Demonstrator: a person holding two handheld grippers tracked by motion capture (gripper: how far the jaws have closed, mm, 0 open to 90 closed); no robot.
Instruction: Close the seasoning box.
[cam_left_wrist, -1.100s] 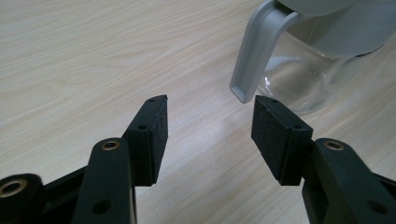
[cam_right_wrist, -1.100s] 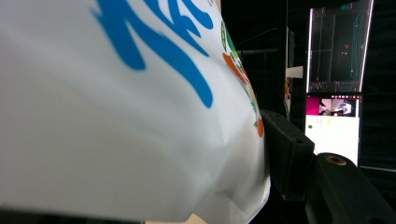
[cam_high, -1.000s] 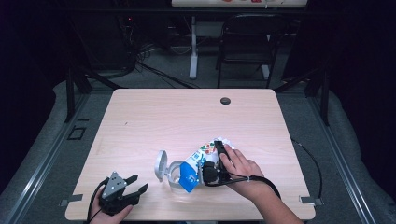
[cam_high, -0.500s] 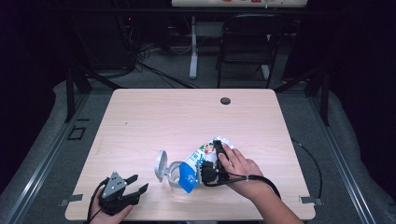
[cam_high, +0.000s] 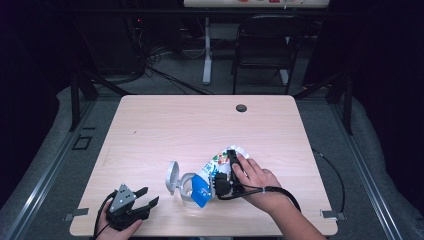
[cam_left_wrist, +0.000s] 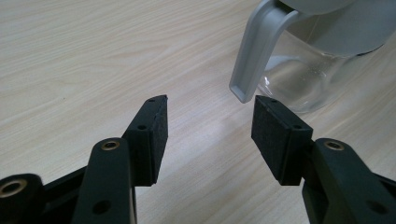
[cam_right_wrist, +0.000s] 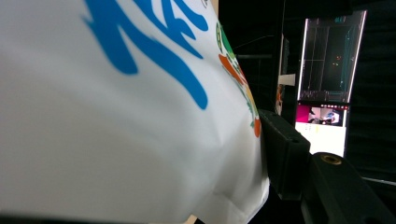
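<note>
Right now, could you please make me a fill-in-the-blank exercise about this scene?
1. The right gripper is closed on a white ____ printed in blue.
2. The carton is tipped over a clear ____ with a grey handle.
3. The left gripper has its jaws ____, with nothing between them.
4. The jug stands with its lid flipped ____.

Missing words: carton; jug; open; open

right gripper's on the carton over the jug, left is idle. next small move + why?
Probably tip the carton a little further toward the glass jug: the right gripper, jaws just closing, clamps it tilted at the jug's mouth, lid open. The left gripper sits open by the handle.
</note>
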